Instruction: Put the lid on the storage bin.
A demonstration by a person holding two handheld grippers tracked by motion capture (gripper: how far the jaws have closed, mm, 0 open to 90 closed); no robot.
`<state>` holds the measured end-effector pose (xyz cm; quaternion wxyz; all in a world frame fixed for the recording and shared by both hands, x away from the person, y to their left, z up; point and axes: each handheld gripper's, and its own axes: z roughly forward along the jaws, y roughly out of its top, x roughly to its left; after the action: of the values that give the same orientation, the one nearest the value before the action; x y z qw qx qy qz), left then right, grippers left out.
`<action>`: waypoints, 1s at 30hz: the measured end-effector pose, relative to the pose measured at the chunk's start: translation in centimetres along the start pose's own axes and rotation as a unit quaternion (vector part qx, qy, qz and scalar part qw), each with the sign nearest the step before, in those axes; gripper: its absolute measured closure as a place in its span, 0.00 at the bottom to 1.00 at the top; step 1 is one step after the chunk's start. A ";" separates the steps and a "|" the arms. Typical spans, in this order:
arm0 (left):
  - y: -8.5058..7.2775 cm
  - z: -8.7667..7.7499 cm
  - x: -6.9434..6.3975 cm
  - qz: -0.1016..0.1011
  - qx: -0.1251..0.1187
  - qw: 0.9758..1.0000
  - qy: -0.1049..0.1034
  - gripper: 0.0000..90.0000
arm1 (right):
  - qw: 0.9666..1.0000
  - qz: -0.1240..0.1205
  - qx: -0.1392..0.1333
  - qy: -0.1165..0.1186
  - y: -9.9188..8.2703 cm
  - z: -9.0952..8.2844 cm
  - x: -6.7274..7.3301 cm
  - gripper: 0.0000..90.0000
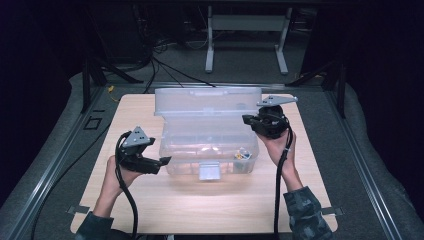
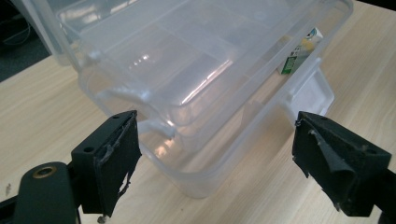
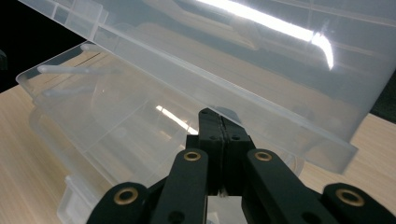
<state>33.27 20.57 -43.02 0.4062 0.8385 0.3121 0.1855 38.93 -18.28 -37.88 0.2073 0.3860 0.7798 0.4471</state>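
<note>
Item: clear plastic storage box, set at the middle of the wooden table, lid raised and tilted back over the far side.

Nearest, the left gripper is held just beside the box's near left corner; its jaws are spread wide with nothing between the pads, and the box wall is seen beyond them, not touched.

At the near wall a frosted latch tab hangs down. Inside, at the near right corner, a small printed carton is lodged under the inner tray; what it contains cannot be read.

Farther off, the right gripper is pressed together, its tips lying against the lid's lower edge; whether the edge is pinched or merely propped is not clear from this angle.

Handling, as judged: the lid is to be kept steady by the right gripper while the left is brought to the box; the thin wall should be taken squarely, since smooth plastic is likely to slip.

Surroundings: grey floor mat, a white table frame and cables beyond the table; none obstructs.
</note>
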 end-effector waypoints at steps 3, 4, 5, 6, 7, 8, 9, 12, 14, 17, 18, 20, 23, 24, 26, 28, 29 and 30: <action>-1.1 0.5 0.3 -0.004 0.014 1.000 0.007 0.16 | 1.000 -0.003 0.006 -0.007 -0.3 -0.3 0.2 0.99; -1.5 0.6 0.5 -0.009 0.016 1.000 0.010 0.15 | 1.000 -0.003 -0.002 0.016 -0.4 -0.3 0.1 0.99; -1.7 0.7 0.6 -0.014 0.016 1.000 0.010 0.13 | 1.000 -0.003 0.003 0.000 -0.6 -0.5 0.3 0.99; -2.0 0.7 0.8 -0.018 0.014 1.000 0.011 0.13 | 1.000 -0.005 0.005 -0.001 -0.7 -0.5 0.3 0.99; -2.3 0.7 0.9 -0.020 0.014 1.000 0.012 0.12 | 1.000 -0.006 0.005 0.000 -0.8 -0.6 0.4 0.99; -2.6 0.7 0.9 -0.025 0.013 1.000 0.012 0.12 | 1.000 -0.006 0.005 0.002 -0.9 -0.6 0.4 0.99; -2.8 0.6 1.0 -0.028 0.012 0.999 0.014 0.11 | 1.000 -0.005 0.005 0.001 -1.1 -0.7 0.5 0.99; -3.6 0.6 1.3 -0.039 0.008 0.999 0.010 0.07 | 1.000 -0.005 0.005 0.003 -1.5 -0.8 0.5 0.99; -4.1 0.7 1.3 -0.041 0.015 0.999 0.014 0.06 | 1.000 -0.005 0.008 0.000 -1.7 -0.9 0.6 0.99; -4.8 1.0 1.3 -0.044 0.027 0.999 0.015 0.04 | 1.000 -0.005 0.008 0.004 -2.1 -1.0 0.8 0.99; -5.0 1.1 1.3 -0.047 0.028 0.998 0.015 0.03 | 1.000 -0.005 0.010 0.006 -2.2 -1.0 0.8 0.99; -5.3 1.3 1.3 -0.050 0.037 0.998 0.013 0.03 | 1.000 -0.005 0.011 0.008 -2.5 -1.0 0.9 0.99; -5.4 1.1 1.4 -0.049 0.039 0.998 0.012 0.02 | 1.000 -0.007 0.012 0.011 -2.8 -1.0 1.1 0.98; -5.5 1.1 1.4 -0.050 0.037 0.998 0.012 0.02 | 1.000 -0.007 0.013 0.013 -3.0 -1.0 1.2 0.98; -5.6 1.1 1.4 -0.052 0.036 0.998 0.013 0.02 | 1.000 -0.008 0.016 0.005 -3.2 -1.0 1.3 0.98; -5.6 1.1 1.5 -0.050 0.038 0.998 0.013 0.02 | 1.000 -0.006 0.011 0.021 -3.4 -1.0 1.3 0.98; -5.7 1.1 1.5 -0.050 0.040 0.998 0.013 0.02 | 1.000 -0.009 0.020 -0.002 -3.4 -1.2 1.5 0.98; -5.7 1.2 1.5 -0.050 0.043 0.998 0.012 0.02 | 1.000 -0.007 0.014 0.009 -3.5 -1.2 1.5 0.98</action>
<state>32.88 23.64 -48.19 0.3744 0.8366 0.3660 0.1612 35.76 -18.82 -40.26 0.1978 0.3788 0.7907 0.4383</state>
